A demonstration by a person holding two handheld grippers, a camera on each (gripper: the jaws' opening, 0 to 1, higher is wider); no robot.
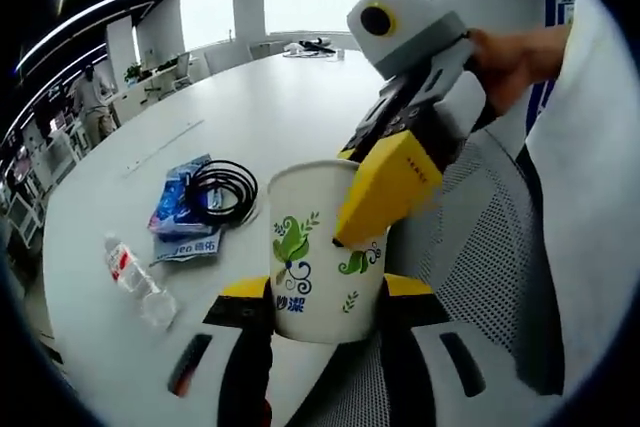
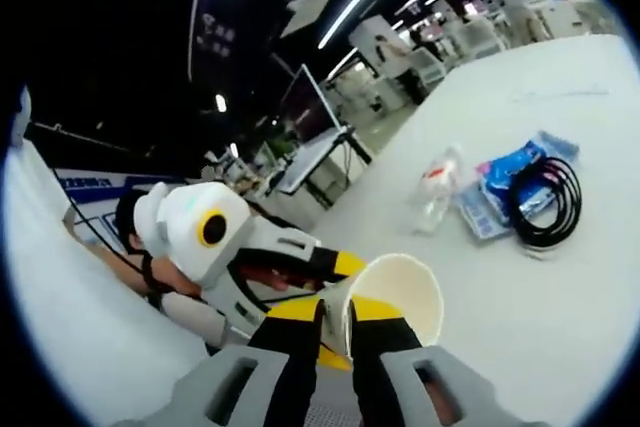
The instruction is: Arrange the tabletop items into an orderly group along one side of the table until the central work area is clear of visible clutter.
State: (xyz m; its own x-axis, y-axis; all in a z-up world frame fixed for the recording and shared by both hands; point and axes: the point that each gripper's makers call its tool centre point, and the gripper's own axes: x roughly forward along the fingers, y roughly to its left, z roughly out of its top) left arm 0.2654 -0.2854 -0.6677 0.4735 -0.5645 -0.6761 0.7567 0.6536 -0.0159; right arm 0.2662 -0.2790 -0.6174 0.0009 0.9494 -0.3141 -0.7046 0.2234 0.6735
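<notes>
So, both grippers clamped on the same paper cup (image 1: 318,252) right now, just off the near edge of the white table (image 1: 250,107). Left gripper (image 1: 325,312) squeezing the cup's lower body from both sides; right gripper (image 2: 335,332) pinching the rim, one jaw inside, one outside. Cup upright in the left gripper view, green leaf print facing the camera. Further out on the table: a crushed plastic bottle (image 1: 138,277), a blue packet (image 1: 185,209) and a coiled black cable (image 1: 222,190) resting partly on that packet.
</notes>
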